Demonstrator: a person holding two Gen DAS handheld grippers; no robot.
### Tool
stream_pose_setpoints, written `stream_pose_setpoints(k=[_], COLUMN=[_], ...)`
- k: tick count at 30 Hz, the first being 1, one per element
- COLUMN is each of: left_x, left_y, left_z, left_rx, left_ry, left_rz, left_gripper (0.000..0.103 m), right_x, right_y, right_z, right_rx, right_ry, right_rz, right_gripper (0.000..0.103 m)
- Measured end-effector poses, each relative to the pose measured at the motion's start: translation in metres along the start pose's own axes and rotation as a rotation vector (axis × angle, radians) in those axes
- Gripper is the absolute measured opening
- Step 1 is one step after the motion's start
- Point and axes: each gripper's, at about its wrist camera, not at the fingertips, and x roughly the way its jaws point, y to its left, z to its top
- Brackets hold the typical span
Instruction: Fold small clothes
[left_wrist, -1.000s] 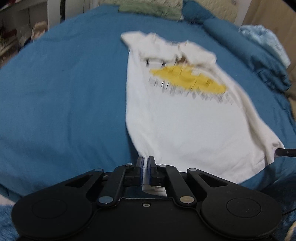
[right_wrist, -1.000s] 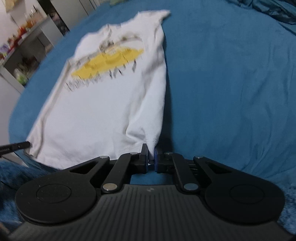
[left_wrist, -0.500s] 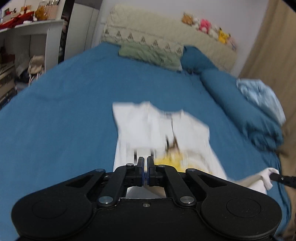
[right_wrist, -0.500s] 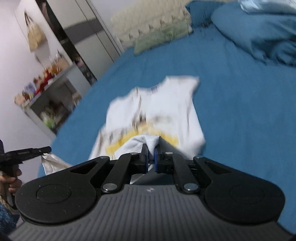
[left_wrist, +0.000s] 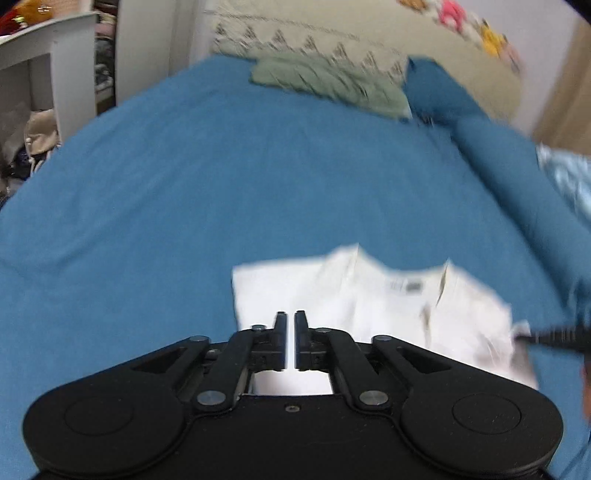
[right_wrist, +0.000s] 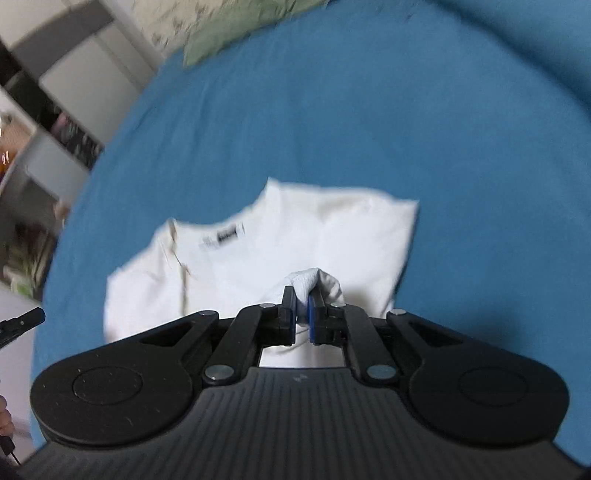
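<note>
A small white T-shirt (left_wrist: 388, 306) lies on the blue bed, its bottom half carried up over the chest so the yellow print is hidden; the neck label shows. My left gripper (left_wrist: 290, 321) is shut on the shirt's hem corner over the left shoulder area. My right gripper (right_wrist: 302, 295) is shut on the other hem corner, a bunched white fold of the T-shirt (right_wrist: 295, 236) between its blue pads. The right gripper's tip shows in the left wrist view (left_wrist: 554, 336), and the left gripper's tip in the right wrist view (right_wrist: 22, 321).
Blue bedsheet (left_wrist: 184, 206) all around. A green folded cloth (left_wrist: 325, 85), blue pillows (left_wrist: 491, 147) and a light blue garment (left_wrist: 569, 177) lie at the bed's head. White shelves (right_wrist: 33, 155) stand beside the bed.
Both grippers lifted the hem from the near edge and carried it forward over the shirt toward the collar. The yellow print is now covered.
</note>
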Motion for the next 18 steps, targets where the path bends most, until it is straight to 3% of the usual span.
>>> stream_pose_setpoints(k=[1,3,4,5,11,15,18], left_x=[0.002,0.001,-0.001,-0.003,-0.009,0.000,0.010], left_y=[0.003,0.011,0.013,0.015,-0.002,-0.016,-0.021], left_z=[-0.011,-0.033,-0.039,-0.046,-0.079,-0.088,-0.084], left_rx=[0.016,0.036,0.041,0.047,0.130,0.201,0.215], left_ry=[0.005,0.014,0.019,0.028,0.063,0.058,0.049], left_rz=[-0.005,-0.023,-0.045,-0.075,-0.177,-0.153,-0.114], left_gripper=[0.036,0.056,0.057,0.057,0.054,0.043,0.041], right_x=[0.009,0.012,0.007,-0.001,-0.032,-0.035,-0.034], right_y=[-0.003,-0.010,-0.014,-0.019,-0.038,-0.037,-0.035], right_z=[-0.003,-0.008,-0.013,-0.016,-0.035,-0.049,-0.054], right_rx=[-0.014,-0.025,-0.032,-0.051,-0.135,-0.215,-0.249], right_ry=[-0.004,-0.030,-0.058,-0.095,-0.133,-0.147,-0.161], right_rz=[0.010,0.046,0.068,0.092,0.159,0.122,0.127], right_gripper=[0.028,0.057,0.071,0.075,0.076,0.076,0.076])
